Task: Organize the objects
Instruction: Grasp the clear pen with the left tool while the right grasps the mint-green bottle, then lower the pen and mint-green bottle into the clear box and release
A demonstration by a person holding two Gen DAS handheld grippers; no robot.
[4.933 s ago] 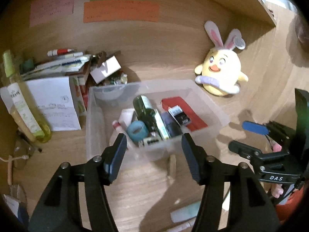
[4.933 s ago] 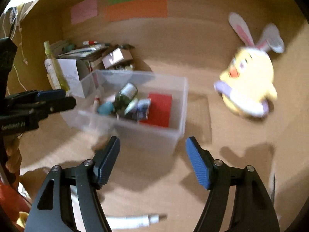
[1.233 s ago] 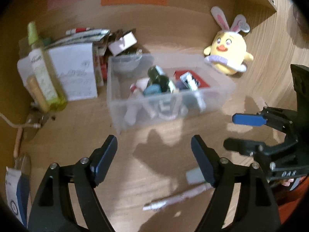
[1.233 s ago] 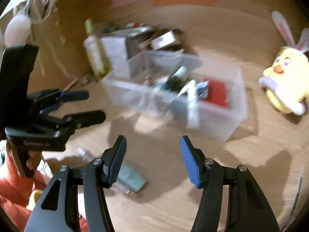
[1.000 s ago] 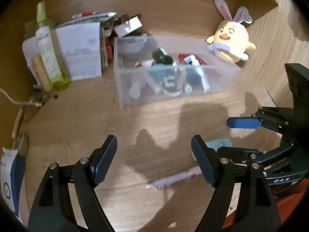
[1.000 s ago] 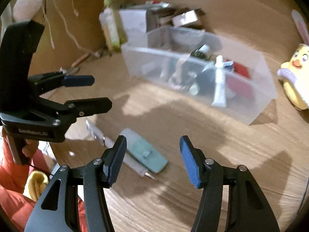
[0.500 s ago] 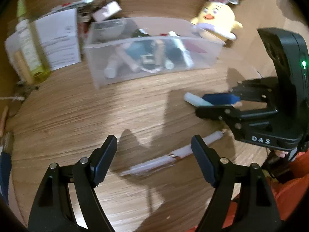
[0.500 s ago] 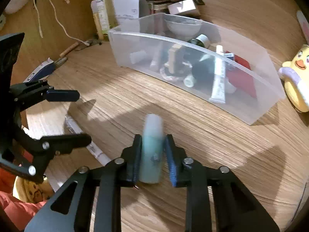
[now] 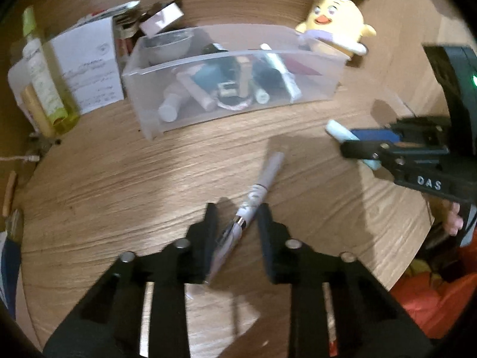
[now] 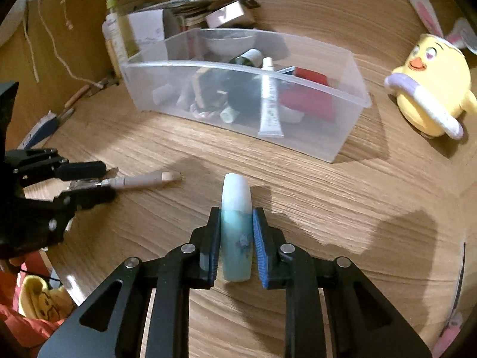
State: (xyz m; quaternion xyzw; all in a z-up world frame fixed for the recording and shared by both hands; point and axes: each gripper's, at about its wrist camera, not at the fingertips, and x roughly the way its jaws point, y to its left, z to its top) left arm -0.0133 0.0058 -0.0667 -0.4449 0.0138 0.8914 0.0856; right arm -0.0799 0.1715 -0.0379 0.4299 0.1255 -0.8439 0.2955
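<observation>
Left wrist view shows the left hand-held gripper from behind, its jaws closing around a slim white pen that lies diagonally on the tabletop, tip toward 1 o'clock. Motion blur makes it hard to tell whether the pads already press the pen; a gap seems to remain on the right side. At 3 o'clock in this view the right hand-held gripper appears side-on, a pale tube end sticking out past its fingers.

Right wrist view gives what the other cannot: the right hand-held gripper is clenched on a teal-and-white tube, blue pads flat against both sides, tube pointing to 12 o'clock and raised off the tabletop, with its shadow on the wood beneath. The left hand-held gripper sits at 9 o'clock here, the pen projecting from between its fingers.

Both grippers pitch steeply down toward the wood. Fingertips of the person's right hand show at 4 o'clock in the left view.

Clear plastic bin sits at 12 o'clock in both views. Inside: a white tube leaning on the front wall, a dark green bottle, a red flat item, a small bowl, and assorted small tubes. Yellow bunny-eared plush stands at 2 o'clock, outside the bin. Yellow-green bottle and a white box stand at 10 o'clock.
</observation>
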